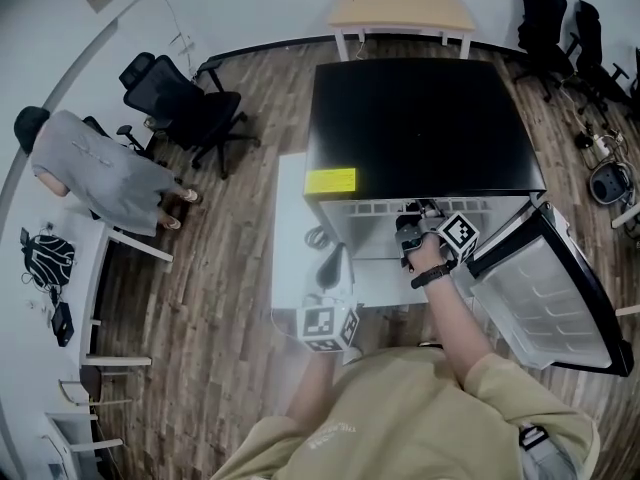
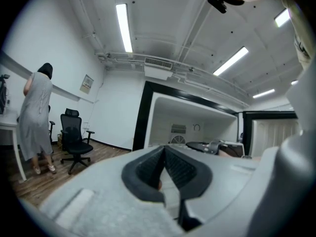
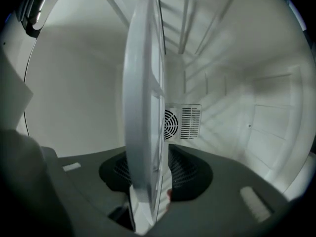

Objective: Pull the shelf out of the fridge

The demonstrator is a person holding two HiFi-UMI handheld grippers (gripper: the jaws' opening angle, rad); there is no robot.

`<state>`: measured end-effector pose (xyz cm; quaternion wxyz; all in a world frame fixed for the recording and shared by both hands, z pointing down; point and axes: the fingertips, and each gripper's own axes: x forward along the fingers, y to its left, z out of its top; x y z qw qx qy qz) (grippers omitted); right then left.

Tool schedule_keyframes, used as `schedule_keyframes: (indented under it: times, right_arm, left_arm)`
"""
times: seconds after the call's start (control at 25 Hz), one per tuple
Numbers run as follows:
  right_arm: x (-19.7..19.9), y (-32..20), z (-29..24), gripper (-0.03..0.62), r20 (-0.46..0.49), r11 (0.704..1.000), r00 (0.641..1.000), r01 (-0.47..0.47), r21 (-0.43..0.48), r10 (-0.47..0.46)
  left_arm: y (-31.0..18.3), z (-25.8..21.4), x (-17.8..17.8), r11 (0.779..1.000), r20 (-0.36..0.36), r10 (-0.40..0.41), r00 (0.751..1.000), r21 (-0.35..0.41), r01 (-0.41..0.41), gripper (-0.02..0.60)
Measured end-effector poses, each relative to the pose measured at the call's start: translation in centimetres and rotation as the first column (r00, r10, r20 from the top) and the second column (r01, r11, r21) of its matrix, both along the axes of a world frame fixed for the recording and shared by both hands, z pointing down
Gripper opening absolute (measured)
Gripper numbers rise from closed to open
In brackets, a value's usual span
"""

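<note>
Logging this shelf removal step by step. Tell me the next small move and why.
Probably pull the right gripper straight back toward the person: its jaws are closed on the edge of the shelf, which sits inside the fridge, and the door stands wide open.

Glossy translucent white plastic shelf point(image 3: 143, 107)

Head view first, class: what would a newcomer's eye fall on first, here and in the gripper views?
The black-topped fridge fills the centre of the head view, its door standing open at right. The right gripper reaches inside, and its own view shows its jaws clamped on the white shelf, seen edge-on.
</note>
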<state>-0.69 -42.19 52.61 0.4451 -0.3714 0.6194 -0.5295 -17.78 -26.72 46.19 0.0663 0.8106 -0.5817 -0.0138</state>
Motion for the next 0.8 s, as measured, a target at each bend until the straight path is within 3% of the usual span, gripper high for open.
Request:
schedule_keyframes:
  times: [0.2,0.4,0.52,0.8]
  right_arm:
    - [0.2,-0.2,0.0,0.124,-0.007,1.000,1.000,-0.026,-0.001,0.026]
    - [0.1,-0.5,0.0,0.050,-0.078,0.999,0.996,-0.042,-0.027,0.040]
    - [0.0,-0.4,0.1,0.040,-0.117,0.999,0.993,-0.039,-0.032,0.035]
    - [0.0,-0.3,0.3,0.037,-0.047,0.998,0.998,-0.032,-0.059,0.029]
  left_arm:
    - [0.0,0.1,-0.5,1.000,0.000,-0.019,1.000,-0.001,0.019,0.003]
    - [-0.1,0.2,-0.8,0.999,-0.007,-0.033,0.999,-0.001,0.033,0.002]
    - [0.3,0.0,-0.7,1.000,-0.007,-0.028,1.000,0.006,0.028,0.002]
    - [1.3,-0.1,-0.3,1.000,-0.012,-0.017,1.000,0.017,0.017,0.002]
